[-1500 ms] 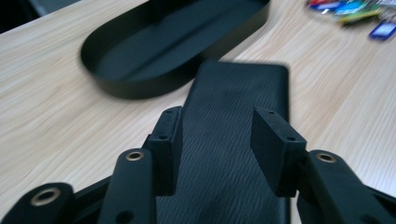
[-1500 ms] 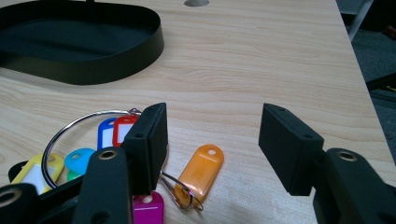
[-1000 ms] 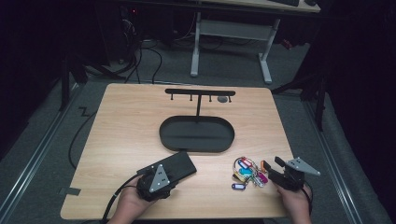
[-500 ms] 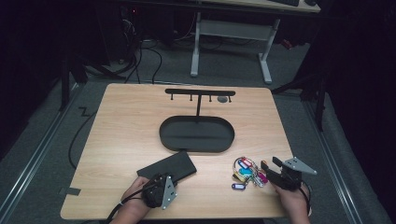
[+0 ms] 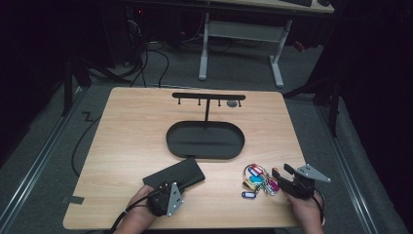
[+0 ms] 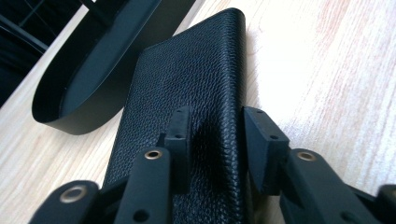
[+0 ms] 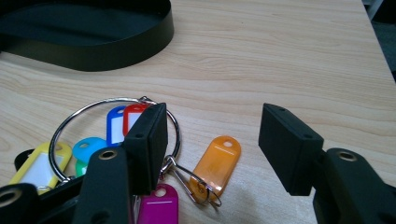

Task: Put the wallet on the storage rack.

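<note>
A black leather wallet (image 5: 176, 174) lies flat near the table's front edge, left of centre. My left gripper (image 5: 163, 188) is at the wallet's near end, rolled onto its side. In the left gripper view, one jaw of that gripper (image 6: 217, 133) is over the wallet (image 6: 187, 79) and the other is just past its right edge. The jaws have just been closing, with a gap still showing between them. A key ring with several coloured tags (image 5: 258, 179) lies at the front right. My right gripper (image 5: 280, 175) stands open beside it. In the right gripper view, the right gripper (image 7: 212, 135) has an orange tag (image 7: 217, 161) lying ahead between its jaws.
A black oval tray (image 5: 170, 141) sits mid-table, with a T-shaped hook rack (image 5: 208, 96) rising behind it. The tray's wall (image 6: 70, 88) is just beyond the wallet, and the tray (image 7: 93, 51) is also beyond the keys. A single blue tag (image 5: 249, 195) lies near the front edge.
My left gripper has rolled from flat onto its side and drawn slightly toward the front edge at the wallet's near end. The right gripper and the keys have not moved.
</note>
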